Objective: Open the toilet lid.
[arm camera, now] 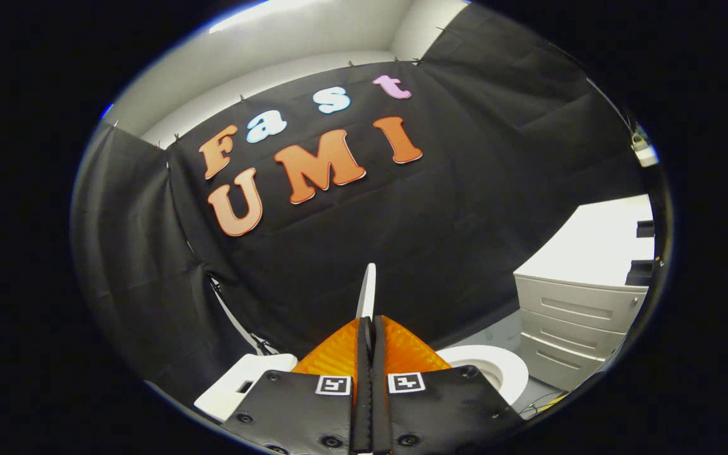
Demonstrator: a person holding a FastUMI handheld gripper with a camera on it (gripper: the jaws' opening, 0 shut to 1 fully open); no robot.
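Lid's basically up already, jaws pinched on its edge

The thin white plastic toilet lid (367, 291) stands edge-on and close to upright, sticking out just ahead of the gripper (370, 341), whose jaws are clenched tight on its rim from both sides. Off to one side of the fingers sits the round glossy white toilet seat ring (497, 366) with the bowl exposed, so I'd say the lifting is mostly done; what's left is leaning the lid back and letting go. On the other side there's a boxy white cistern top (244, 379). Further back, a pale grey drawer cabinet (576, 313) with smooth flat fronts under a white surface.
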